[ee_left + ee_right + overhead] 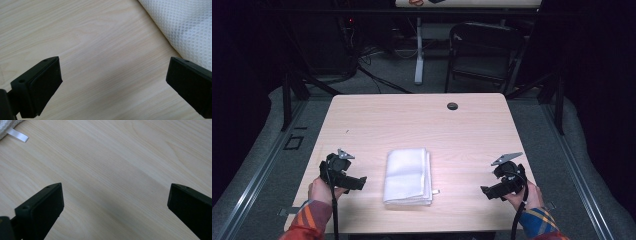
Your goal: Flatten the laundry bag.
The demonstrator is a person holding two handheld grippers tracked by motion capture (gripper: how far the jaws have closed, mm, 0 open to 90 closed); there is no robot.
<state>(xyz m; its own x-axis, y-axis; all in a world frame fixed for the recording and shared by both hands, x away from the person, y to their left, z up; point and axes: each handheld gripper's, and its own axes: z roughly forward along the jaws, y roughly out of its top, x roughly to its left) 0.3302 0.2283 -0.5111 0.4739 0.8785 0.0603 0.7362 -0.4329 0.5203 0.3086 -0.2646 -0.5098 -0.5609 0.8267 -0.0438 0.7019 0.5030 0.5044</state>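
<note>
One folded white waffle-weave cloth (408,176) lies mid-bench on the pale wooden bench (412,120), long axis running away from the person, small tag at its near right corner. It looks soft, light and floppy; an edge or corner seems the best hold. Left gripper (360,183) and right gripper (486,191) flank it, jaws wide apart, empty.

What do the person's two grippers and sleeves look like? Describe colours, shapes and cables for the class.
Both the left gripper and the right gripper are black, blocky tools, each with a grey three-cornered plate on top and a black cable trailing back along the forearm. Up close, each has two flat, rectangular black jaws with small holes near the corners. The sleeves are plaid: orange-red, blue and yellow.
</note>
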